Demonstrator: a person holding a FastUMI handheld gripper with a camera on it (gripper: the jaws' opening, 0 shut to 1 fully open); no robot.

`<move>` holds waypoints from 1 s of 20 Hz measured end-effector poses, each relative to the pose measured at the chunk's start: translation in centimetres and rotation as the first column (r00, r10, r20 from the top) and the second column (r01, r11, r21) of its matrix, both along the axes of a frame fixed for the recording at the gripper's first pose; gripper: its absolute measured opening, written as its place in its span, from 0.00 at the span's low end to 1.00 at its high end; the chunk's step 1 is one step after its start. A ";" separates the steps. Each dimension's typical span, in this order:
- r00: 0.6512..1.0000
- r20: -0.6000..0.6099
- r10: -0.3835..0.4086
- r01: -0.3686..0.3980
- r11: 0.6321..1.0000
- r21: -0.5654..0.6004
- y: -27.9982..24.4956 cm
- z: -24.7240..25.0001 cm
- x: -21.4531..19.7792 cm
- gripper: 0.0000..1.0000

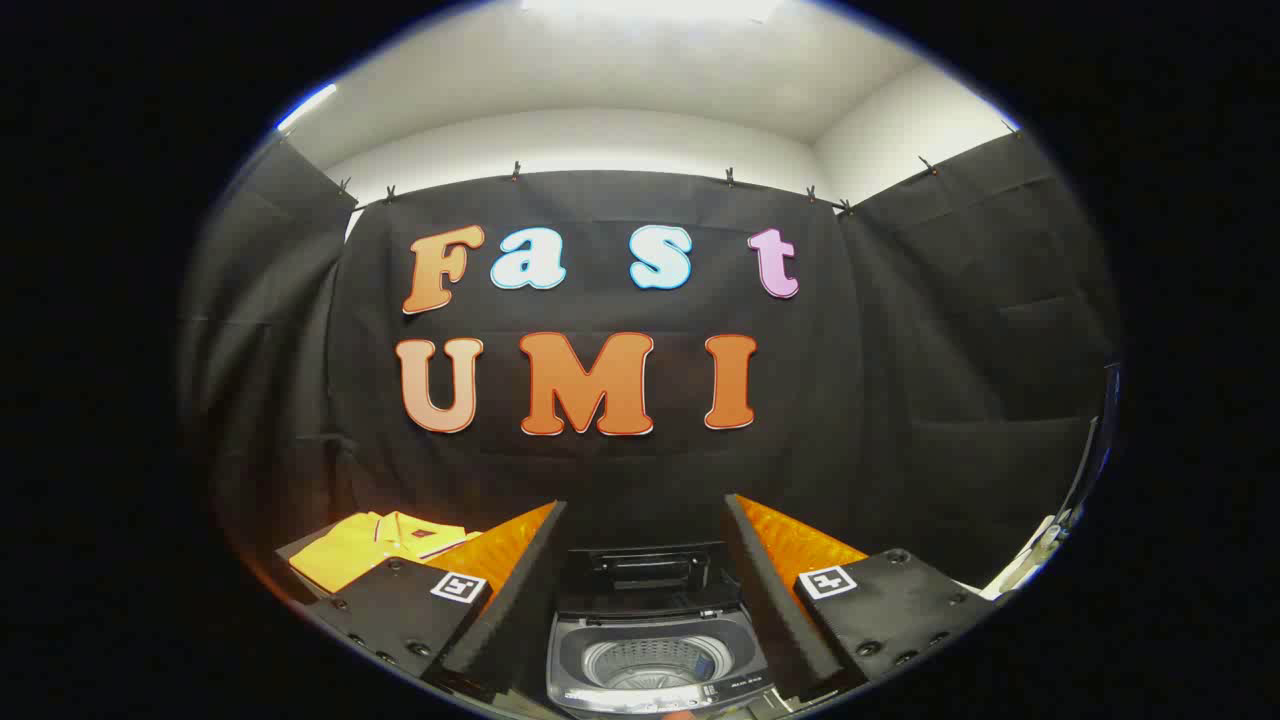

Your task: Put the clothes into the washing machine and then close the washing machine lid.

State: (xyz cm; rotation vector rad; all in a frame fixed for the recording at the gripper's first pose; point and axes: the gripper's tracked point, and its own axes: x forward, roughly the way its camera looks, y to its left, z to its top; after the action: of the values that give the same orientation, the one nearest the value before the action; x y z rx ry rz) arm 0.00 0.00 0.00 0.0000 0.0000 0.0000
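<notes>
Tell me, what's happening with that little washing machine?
A person holds a gripper over a small washing machine. Its fingers are spread open with nothing between them, and the machine sits in the gap just ahead. The lid is up, so you can see into the drum. A folded yellow shirt lies off to the left of the fingers, not picked up yet. So the clothes have yet to go in.

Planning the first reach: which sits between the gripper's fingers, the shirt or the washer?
The washing machine, lid up and drum showing, sits between the open gripper fingers. The folded yellow shirt lies off beyond the left finger.
</notes>
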 end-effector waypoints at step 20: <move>1.000 -0.012 0.008 -0.008 1.000 0.008 0.2 1.0 -0.2 0.97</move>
State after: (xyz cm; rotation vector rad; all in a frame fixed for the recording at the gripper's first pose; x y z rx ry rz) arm -0.18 0.23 0.99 0.0075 0.0118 0.0083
